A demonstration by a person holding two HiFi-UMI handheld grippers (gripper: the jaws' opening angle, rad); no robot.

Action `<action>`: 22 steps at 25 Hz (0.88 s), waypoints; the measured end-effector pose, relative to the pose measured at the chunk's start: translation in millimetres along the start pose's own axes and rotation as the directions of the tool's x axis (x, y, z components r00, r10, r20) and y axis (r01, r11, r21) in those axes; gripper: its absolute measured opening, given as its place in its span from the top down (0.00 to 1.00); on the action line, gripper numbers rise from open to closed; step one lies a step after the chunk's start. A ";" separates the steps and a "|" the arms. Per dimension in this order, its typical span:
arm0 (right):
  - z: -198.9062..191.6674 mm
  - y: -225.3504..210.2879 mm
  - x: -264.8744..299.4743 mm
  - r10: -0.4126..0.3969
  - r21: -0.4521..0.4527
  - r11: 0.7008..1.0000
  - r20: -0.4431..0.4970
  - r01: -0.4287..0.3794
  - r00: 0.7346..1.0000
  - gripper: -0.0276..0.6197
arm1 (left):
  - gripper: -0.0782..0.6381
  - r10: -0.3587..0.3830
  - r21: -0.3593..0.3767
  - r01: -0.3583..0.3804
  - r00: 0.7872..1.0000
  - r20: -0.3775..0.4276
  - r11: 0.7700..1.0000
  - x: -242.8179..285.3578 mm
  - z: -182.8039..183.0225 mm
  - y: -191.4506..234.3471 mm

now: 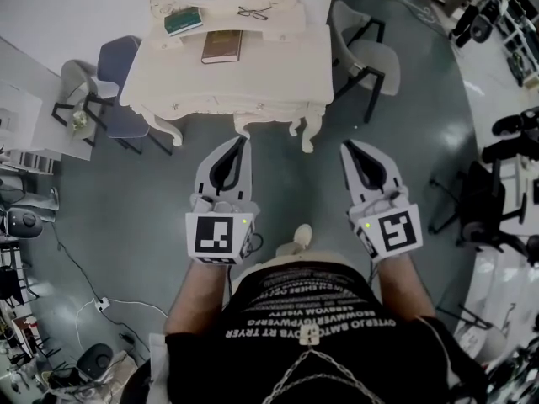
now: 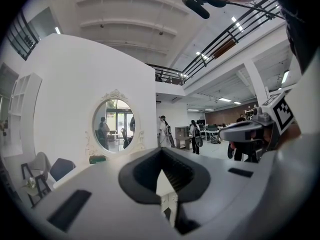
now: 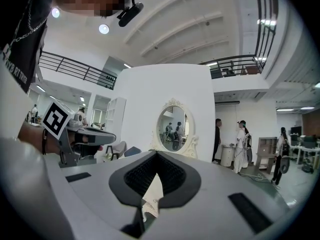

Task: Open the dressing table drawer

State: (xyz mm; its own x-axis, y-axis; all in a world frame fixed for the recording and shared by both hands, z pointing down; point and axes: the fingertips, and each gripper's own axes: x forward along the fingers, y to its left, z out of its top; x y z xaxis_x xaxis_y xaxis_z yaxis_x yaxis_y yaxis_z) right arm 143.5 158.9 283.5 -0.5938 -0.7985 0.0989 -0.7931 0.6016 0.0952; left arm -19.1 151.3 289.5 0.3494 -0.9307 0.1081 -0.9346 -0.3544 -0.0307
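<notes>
The grey floor (image 1: 126, 225) fills most of the head view. At its far side stands the bench (image 1: 261, 70), a cream dressing table with carved, curved legs. The drawer (image 1: 226, 105) is in the bench's near edge, seen almost edge-on from above. Its front lies flush with that edge, though its outline is hard to make out.

A blue chair (image 1: 118, 66) and a pale grey chair (image 1: 74, 82) stand at the bench's left edge. A grey chair on black legs (image 1: 360, 53) stands just off its right edge. The person's black printed shirt (image 1: 312, 335) fills the bottom of the view.

The left hand-held gripper (image 1: 244, 140) and the right hand-held gripper (image 1: 345, 145) are held side by side over the floor, short of the bench's near edge, and touch nothing. Both point at the bench. In each gripper view the jaws meet at the tips, left (image 2: 161, 153) and right (image 3: 156, 155). Nothing is between them, and only the cream bench front shows through the gap behind the pads.

An oval mirror (image 3: 172, 126) in an ornate cream frame rises from the bench's back edge. A brown book (image 1: 221, 46) lies near the middle of the top. A green book (image 1: 184, 21) lies toward the back left corner. A pair of glasses (image 1: 253, 12) rests near the back edge, right of the green book.
</notes>
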 end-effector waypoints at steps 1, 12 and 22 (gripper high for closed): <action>0.5 -3.6 1.4 0.005 -0.004 1.000 0.004 -0.005 1.000 0.95 | 0.89 -0.001 0.002 0.001 1.000 0.000 1.000 4.2 1.2 -1.6; -4.6 -61.4 16.0 0.031 -0.004 1.000 0.015 -0.031 0.999 0.96 | 0.89 0.042 0.018 -0.042 0.999 0.011 0.999 54.1 7.7 -14.9; -8.7 -89.1 28.5 0.051 0.016 0.999 0.019 -0.051 0.999 0.95 | 0.89 0.078 0.040 -0.077 0.997 -0.011 0.996 69.1 3.9 -15.9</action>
State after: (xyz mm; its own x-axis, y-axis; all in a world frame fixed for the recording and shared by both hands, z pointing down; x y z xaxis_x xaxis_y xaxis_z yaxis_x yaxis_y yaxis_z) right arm 198.5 82.8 286.5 -0.6356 -0.7674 0.0847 -0.7640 0.6409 0.0739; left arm 20.2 92.2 293.6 0.2748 -0.9545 0.1162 -0.9554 -0.2847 -0.0788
